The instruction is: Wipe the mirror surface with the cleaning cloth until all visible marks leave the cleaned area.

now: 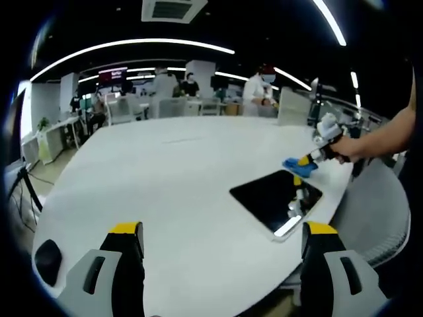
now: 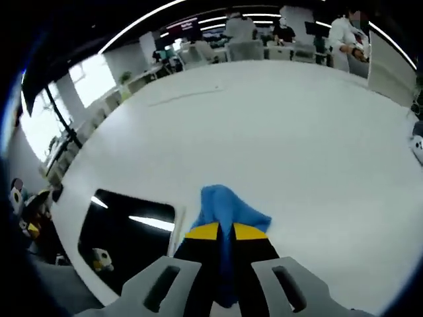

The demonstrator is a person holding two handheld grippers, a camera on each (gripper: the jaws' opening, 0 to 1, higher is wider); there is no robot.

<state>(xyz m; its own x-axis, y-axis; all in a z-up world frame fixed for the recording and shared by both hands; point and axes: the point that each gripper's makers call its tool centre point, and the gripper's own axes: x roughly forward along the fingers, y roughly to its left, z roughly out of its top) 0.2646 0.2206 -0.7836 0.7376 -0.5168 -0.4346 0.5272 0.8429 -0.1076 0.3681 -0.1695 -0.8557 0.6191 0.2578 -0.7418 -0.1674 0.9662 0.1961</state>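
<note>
- one mirror (image 1: 276,200), flat on the white table (image 1: 172,191) near its edge, ahead and right of the left gripper (image 1: 221,232); dark glass with a pale rim, reflecting ceiling light strips.
- one blue cleaning cloth (image 1: 295,165), clamped between the closed jaws of the right gripper (image 1: 310,158), touching the mirror's far corner.
- in the right gripper view: same mirror (image 2: 125,231) just left of the right gripper (image 2: 219,232), cloth (image 2: 228,210) bunched ahead of the yellow tips, resting on the table (image 2: 277,132) beside the mirror's rim.
- left gripper jaws wide apart, grasping nothing, hovering over the table edge.
- marks on the glass too small to tell.
- a hand (image 1: 346,148) on the right gripper, seen from the left gripper view.
- several people (image 1: 258,84) standing at desks beyond the table.
</note>
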